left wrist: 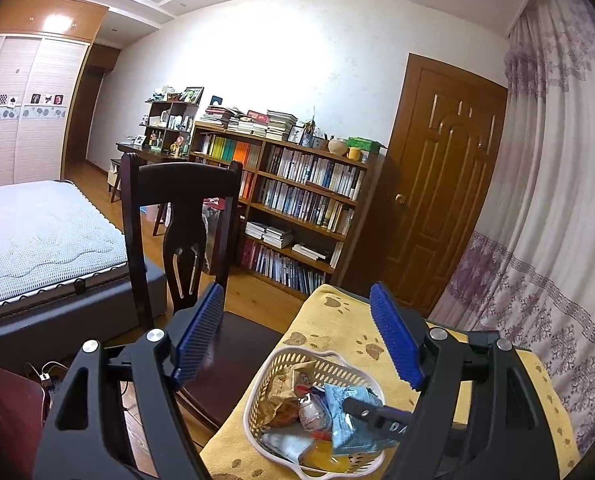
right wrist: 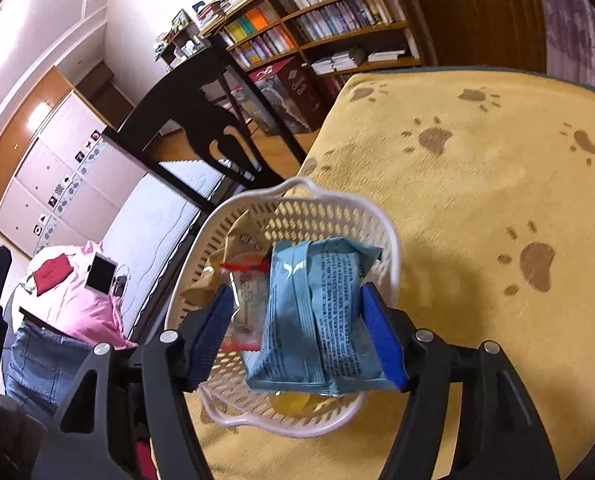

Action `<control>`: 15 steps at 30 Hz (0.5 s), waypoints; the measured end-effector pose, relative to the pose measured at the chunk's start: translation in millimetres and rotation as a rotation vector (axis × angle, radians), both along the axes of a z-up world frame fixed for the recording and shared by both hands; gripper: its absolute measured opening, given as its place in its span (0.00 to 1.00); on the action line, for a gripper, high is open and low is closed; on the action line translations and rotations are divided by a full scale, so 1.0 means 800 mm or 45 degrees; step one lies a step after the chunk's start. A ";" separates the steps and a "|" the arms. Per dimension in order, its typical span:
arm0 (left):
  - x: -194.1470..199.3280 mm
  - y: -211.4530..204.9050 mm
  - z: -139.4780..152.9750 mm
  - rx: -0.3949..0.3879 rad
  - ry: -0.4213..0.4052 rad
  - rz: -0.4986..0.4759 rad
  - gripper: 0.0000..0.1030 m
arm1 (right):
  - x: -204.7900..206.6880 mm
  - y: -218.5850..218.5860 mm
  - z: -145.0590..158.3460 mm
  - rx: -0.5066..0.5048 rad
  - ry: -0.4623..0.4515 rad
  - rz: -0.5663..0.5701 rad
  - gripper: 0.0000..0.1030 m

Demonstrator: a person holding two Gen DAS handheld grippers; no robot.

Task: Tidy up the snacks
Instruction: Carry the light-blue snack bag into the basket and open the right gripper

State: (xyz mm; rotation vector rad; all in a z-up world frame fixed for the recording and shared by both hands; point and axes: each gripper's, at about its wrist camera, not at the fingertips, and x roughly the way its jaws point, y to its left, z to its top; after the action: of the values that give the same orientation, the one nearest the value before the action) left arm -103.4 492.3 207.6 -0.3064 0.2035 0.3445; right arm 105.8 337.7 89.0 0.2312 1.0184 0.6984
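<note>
Yellow cloth with brown paw prints (right wrist: 477, 200) is covering the bench. Nearest in the right wrist view, the right tool (right wrist: 297, 336) is reaching into the white basket (right wrist: 393, 248). Its blue fingers (right wrist: 381, 340) are sitting on both sides of a light blue snack bag (right wrist: 317, 316). Whether they are pinching the bag is hard to tell. The bag is lying with its long side running away from the camera, toward the far rim of the basket. A clear packet with red ends (right wrist: 245, 304) is lying just beside it, and a brown wrapper (right wrist: 233, 240) is leaning against the basket wall.

The left tool (left wrist: 297, 336) is hanging above the basket (left wrist: 257, 380) with its fingers wide apart and nothing between them. Farther off, a dark wooden chair (left wrist: 177, 216) is standing beside the bench. Behind it, a bookshelf (left wrist: 297, 200) is standing against the wall.
</note>
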 end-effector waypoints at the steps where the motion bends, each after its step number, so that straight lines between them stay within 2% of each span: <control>1: 0.000 0.000 0.000 0.002 -0.001 -0.002 0.75 | -0.003 0.004 -0.002 -0.003 0.007 0.014 0.64; 6: 0.001 0.001 0.000 -0.002 0.002 -0.007 0.76 | -0.009 0.012 -0.016 -0.010 0.052 0.041 0.64; 15: 0.004 -0.007 0.001 0.022 0.000 -0.027 0.88 | -0.037 0.000 0.001 -0.039 -0.089 0.057 0.64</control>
State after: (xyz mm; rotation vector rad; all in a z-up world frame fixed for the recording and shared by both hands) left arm -100.3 487.0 208.6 -0.2871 0.2032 0.3253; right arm 76.3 337.9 89.5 0.1569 0.9694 0.7265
